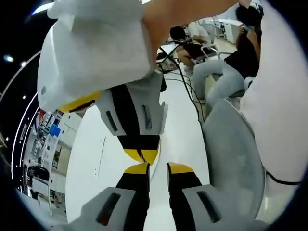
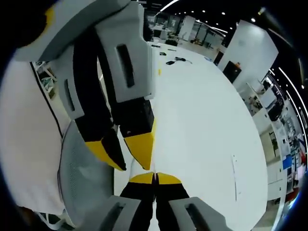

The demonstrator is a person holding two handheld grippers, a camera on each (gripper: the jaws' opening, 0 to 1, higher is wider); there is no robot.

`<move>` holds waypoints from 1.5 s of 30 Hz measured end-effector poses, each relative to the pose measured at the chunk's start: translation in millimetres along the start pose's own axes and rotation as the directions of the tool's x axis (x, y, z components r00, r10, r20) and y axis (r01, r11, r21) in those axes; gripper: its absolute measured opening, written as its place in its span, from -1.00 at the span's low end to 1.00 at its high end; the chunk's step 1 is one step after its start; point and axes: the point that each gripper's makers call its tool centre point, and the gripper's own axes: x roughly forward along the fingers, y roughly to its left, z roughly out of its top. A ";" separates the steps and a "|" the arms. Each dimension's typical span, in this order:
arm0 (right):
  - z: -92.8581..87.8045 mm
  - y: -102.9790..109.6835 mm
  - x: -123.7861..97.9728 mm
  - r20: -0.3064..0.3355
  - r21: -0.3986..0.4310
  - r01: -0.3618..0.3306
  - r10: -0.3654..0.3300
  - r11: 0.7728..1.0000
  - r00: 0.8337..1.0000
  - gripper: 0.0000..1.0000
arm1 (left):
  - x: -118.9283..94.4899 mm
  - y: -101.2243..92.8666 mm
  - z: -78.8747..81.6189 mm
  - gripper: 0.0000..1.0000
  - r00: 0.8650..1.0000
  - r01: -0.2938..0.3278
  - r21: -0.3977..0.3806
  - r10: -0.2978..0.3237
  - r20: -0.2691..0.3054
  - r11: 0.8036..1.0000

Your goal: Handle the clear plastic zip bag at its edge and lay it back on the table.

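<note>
STEP: bag edge handling | LEFT: left gripper (image 1: pixel 158 167) fingers slightly spread | RIGHT: right gripper (image 2: pixel 155 177) fingers pressed together; pinched film cannot be confirmed | BAG: clear plastic zip bag location cannot be told | ADVICE: lower toward table (image 2: pixel 202 110) at 12 o'clock, keep edge taut.

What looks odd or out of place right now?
Nothing looks spilled, damaged or askew. The left hand-held gripper is open and the right hand-held gripper is shut, their tips nearly meeting above the white table.

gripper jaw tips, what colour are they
Yellow on black jaws, clearest on the right gripper in the right gripper view.
</note>
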 end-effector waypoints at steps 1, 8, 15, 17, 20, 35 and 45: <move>-0.1 0.1 0.0 0.000 -0.001 -0.001 0.001 1.000 1.000 -1.00 | 0.6 0.9 -1.0 -0.78 1.000 -0.002 0.001 0.002 -0.002 1.000; 0.3 0.1 -0.4 0.001 0.000 0.000 0.000 1.000 1.000 -1.00 | 3.2 -1.7 -7.4 -0.85 0.999 0.019 -0.012 -0.020 -0.028 1.000; 0.6 -0.5 -0.4 -0.001 0.004 0.004 -0.004 1.000 1.000 -1.00 | 6.2 -6.5 -11.9 -0.86 0.998 0.035 -0.013 -0.036 -0.046 0.999; 0.6 0.3 0.0 -0.002 0.004 0.002 -0.002 1.000 1.000 -1.00 | 7.9 -8.0 -14.0 -0.86 0.998 0.036 0.000 -0.036 -0.059 0.999; 1.3 1.4 0.7 -0.002 0.005 -0.003 0.003 1.000 1.000 -1.00 | 10.2 -8.9 -16.1 -0.86 0.997 0.030 0.031 -0.027 -0.079 0.999; 4.1 3.1 1.0 0.005 0.012 -0.009 0.009 1.000 1.000 -1.00 | 15.2 -9.6 -18.1 -1.00 0.996 0.001 0.116 0.010 -0.092 0.993; 5.2 -1.2 2.1 0.013 0.019 0.008 -0.008 1.000 1.000 -1.00 | 14.0 -18.3 -17.3 -1.00 0.998 0.024 0.071 -0.019 -0.067 0.997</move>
